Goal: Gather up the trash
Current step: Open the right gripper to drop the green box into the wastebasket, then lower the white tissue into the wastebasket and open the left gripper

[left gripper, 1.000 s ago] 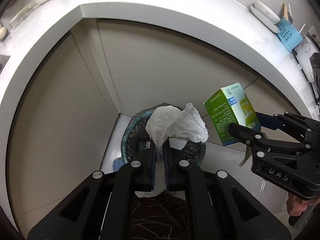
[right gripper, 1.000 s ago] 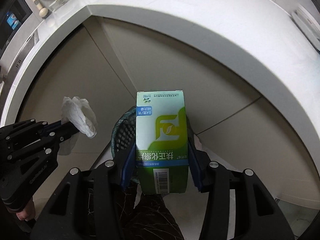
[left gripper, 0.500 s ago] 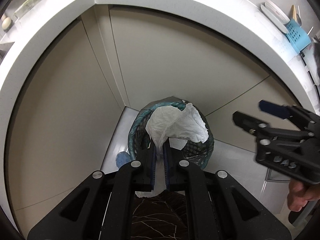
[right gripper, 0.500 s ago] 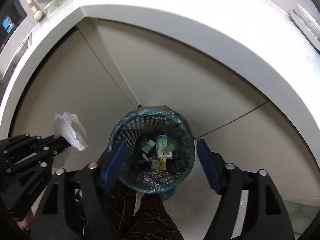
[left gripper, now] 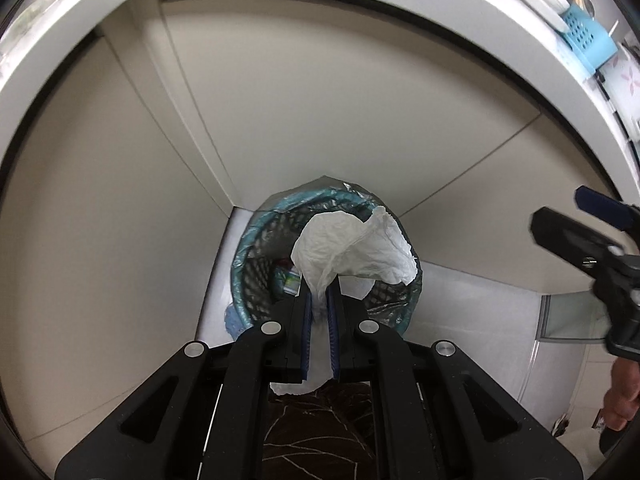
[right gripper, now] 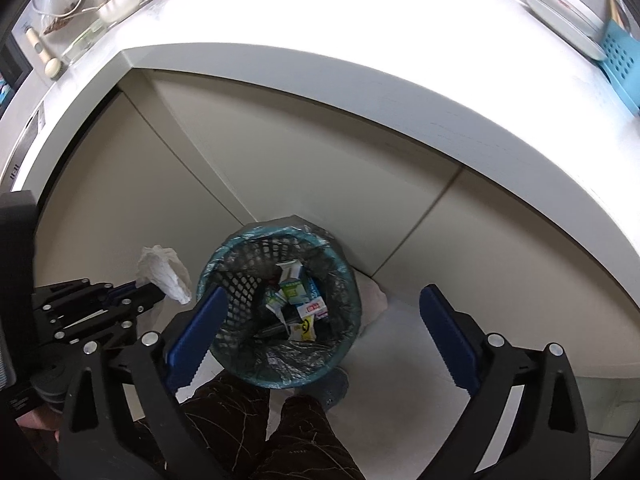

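My left gripper [left gripper: 319, 304] is shut on a crumpled white tissue [left gripper: 352, 248] and holds it over the near rim of a teal mesh trash bin [left gripper: 244, 252] lined with a plastic bag. From the right wrist view the tissue [right gripper: 162, 274] hangs just left of the bin [right gripper: 224, 264]. My right gripper [right gripper: 320, 312] is wide open and empty above the bin. A green and white box [right gripper: 294, 290] lies inside among several small wrappers.
The bin stands on a pale floor in the corner of beige cabinet fronts under a white curved counter [right gripper: 360, 60]. Plates [right gripper: 568, 12] and a blue rack [right gripper: 620, 60] sit on the counter at right. The person's dark trousers [right gripper: 280, 432] are below.
My right gripper opened and let the green box fall into the bin, then drew back. My left gripper kept the tissue and moved nearer the bin.
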{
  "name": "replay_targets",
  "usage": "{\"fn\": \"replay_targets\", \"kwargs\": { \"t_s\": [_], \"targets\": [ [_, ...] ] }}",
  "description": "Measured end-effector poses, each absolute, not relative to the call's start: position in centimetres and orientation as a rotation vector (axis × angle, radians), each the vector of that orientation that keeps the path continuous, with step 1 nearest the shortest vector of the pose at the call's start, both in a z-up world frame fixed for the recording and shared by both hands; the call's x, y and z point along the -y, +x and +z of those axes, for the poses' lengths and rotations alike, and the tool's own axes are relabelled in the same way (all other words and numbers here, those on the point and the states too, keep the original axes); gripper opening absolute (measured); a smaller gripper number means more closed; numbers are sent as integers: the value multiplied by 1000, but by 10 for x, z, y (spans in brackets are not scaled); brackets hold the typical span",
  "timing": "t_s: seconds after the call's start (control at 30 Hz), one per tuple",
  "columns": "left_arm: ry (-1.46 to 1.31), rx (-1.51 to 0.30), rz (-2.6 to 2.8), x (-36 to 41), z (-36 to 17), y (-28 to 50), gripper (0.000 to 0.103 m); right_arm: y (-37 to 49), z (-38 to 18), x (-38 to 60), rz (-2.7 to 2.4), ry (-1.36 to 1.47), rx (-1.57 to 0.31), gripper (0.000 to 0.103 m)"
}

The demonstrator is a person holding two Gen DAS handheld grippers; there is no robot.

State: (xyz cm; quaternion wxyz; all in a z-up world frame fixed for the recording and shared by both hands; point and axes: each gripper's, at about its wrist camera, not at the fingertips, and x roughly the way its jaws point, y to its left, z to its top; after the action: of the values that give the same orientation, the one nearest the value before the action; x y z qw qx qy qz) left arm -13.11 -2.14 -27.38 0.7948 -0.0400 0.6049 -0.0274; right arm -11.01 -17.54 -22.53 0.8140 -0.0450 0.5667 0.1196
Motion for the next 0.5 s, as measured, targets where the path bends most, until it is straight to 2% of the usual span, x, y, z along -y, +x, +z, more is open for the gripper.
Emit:
{"fn": "replay_targets", "kwargs": {
  "t_s": [0.27, 0.5],
  "targets": [
    [-70, -1325, -74, 34, -305, -123, 12, -110, -231, 197, 214, -82, -1229, 92],
    [-82, -1344, -65, 35, -326, -118, 27, -111, -234, 210, 204, -83, -1238, 92]
  ]
}}
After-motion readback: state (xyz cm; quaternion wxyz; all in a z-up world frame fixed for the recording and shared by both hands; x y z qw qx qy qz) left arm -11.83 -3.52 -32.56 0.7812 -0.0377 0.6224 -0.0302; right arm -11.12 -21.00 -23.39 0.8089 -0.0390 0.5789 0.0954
